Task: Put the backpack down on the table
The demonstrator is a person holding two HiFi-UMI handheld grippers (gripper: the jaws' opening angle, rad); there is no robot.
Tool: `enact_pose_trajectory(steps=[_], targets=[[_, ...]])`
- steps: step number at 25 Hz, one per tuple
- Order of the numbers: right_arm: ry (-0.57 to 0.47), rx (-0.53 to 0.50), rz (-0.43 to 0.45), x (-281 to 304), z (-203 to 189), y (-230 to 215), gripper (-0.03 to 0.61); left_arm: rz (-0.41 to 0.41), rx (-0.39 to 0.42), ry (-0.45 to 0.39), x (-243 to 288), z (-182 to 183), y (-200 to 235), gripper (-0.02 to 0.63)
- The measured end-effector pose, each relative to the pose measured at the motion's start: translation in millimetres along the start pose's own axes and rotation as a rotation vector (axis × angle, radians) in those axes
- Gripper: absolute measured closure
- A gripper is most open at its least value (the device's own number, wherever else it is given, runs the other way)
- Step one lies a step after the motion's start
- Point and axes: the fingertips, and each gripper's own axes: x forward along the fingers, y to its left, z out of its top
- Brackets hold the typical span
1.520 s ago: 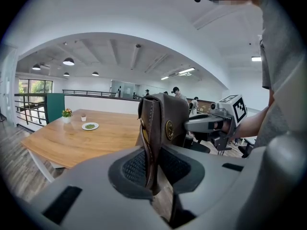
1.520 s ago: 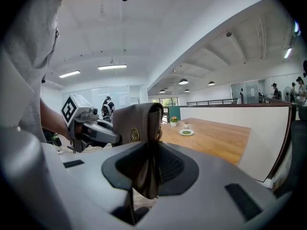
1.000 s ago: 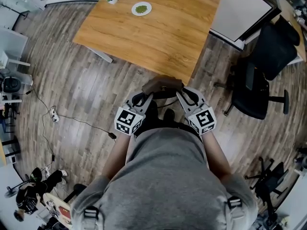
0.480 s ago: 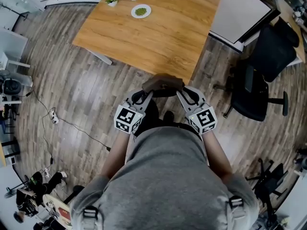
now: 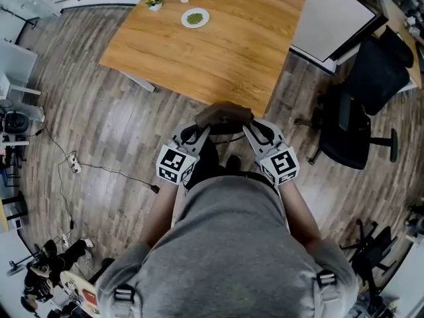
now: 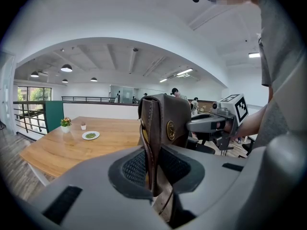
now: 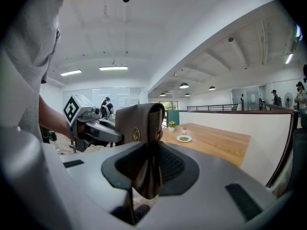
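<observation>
Backpack (image 5: 224,116) carried off the floor, just short of the table (image 5: 218,58) corner, not yet set down. Gripped from both sides to keep it upright: left gripper (image 5: 201,130) jaws clenched on one edge, right gripper (image 5: 251,130) jaws on the other. Brown leather, stitched flap, round brass emblem.

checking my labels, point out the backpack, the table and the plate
backpack (image 5: 224,116): head view, brown top flap
table (image 5: 218,52): head view, bare wood top
plate (image 5: 185,19): head view, white left rim
</observation>
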Motion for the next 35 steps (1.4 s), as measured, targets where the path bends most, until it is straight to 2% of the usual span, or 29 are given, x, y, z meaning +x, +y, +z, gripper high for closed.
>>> enact_pose_trajectory(steps=[7, 23, 35], targets=[[0.012, 0.010, -0.019, 21, 0, -12, 0.495, -0.018, -0.006, 0.011, 13, 2, 22, 0.541], [0.026, 0.050, -0.110, 107, 16, -60, 0.493, -0.107, 0.021, 0.041, 64, 29, 117, 0.541], [0.025, 0.056, -0.145, 160, 29, -75, 0.491, -0.124, 0.030, 0.036, 78, 42, 172, 0.541]])
